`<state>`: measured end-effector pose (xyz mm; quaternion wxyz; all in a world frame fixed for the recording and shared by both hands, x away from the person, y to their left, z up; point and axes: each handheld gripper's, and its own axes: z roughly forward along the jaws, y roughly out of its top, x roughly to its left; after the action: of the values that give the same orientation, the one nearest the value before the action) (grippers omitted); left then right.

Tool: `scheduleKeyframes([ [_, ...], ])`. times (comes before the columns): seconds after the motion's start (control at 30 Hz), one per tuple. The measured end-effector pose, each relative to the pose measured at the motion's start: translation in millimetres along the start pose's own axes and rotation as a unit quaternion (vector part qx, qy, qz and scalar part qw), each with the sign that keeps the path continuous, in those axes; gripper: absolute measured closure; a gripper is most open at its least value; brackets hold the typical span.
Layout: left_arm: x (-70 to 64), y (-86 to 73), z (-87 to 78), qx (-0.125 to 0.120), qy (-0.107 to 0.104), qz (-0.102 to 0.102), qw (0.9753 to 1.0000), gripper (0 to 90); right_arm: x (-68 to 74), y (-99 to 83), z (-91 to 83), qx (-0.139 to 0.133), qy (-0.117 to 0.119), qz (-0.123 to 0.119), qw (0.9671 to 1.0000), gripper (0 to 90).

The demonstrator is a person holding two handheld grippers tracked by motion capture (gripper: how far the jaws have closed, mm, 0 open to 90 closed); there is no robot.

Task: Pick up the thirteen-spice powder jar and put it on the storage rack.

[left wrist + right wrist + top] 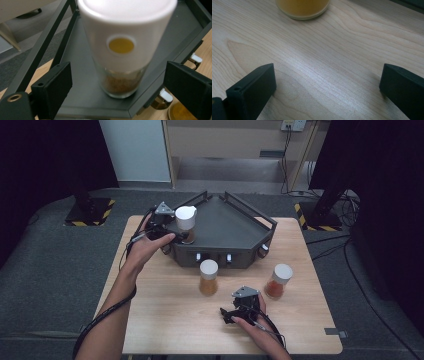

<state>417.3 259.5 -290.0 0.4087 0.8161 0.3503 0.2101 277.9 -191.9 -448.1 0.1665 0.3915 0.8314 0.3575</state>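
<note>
Left gripper [176, 236] at the tray's [82, 82] left corner, jaws spread wide either side of the brown jar [122, 50] and clear of the glass, gripping nothing. Jar upright on the tray floor, white cap with a yellow dot facing the camera, just inside the rail [43, 47]. Risk from here, likely: a careless pull-back clipping the jar with one jaw and tipping it, tall and top-heavy as it looks; or a jaw catching that rail on the way out. Right gripper [239, 312] low over the table [324, 62] near the front edge, jaws likewise wide and empty, bare wood between them. Just ahead of it, the orange jar [208, 276], standing near the tray's front wall; off to the right, well apart, the red jar [278, 281]. Tray front carrying small knobs [229, 257], close behind the orange jar, so little room for a deep reach there.
</note>
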Motion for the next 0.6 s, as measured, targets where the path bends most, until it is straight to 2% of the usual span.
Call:
scheduleKeyframes([
  [0.17, -7.3, -13.4, -9.3, -0.006, 0.006, -0.009, 0.9999, 6.5, 0.2, 0.1, 0.0, 0.000, 0.000, 0.001, 1.0000, 0.6],
  [0.33, -13.4, -23.9, -20.5, -0.013, 0.008, -0.010, 0.9998, 6.4, 0.4, 0.2, -0.1, 0.001, 0.000, 0.002, 1.0000, 0.6],
  [0.47, -19.8, -29.3, -27.8, -0.011, 0.012, -0.006, 0.9999, 6.2, 0.3, 0.3, -0.1, 0.001, 0.000, 0.001, 1.0000, 0.6],
  [0.6, -23.3, -38.0, -32.8, -0.011, 0.013, -0.013, 0.9998, 6.2, 0.4, 0.4, -0.1, 0.002, -0.001, 0.000, 1.0000, 0.6],
])
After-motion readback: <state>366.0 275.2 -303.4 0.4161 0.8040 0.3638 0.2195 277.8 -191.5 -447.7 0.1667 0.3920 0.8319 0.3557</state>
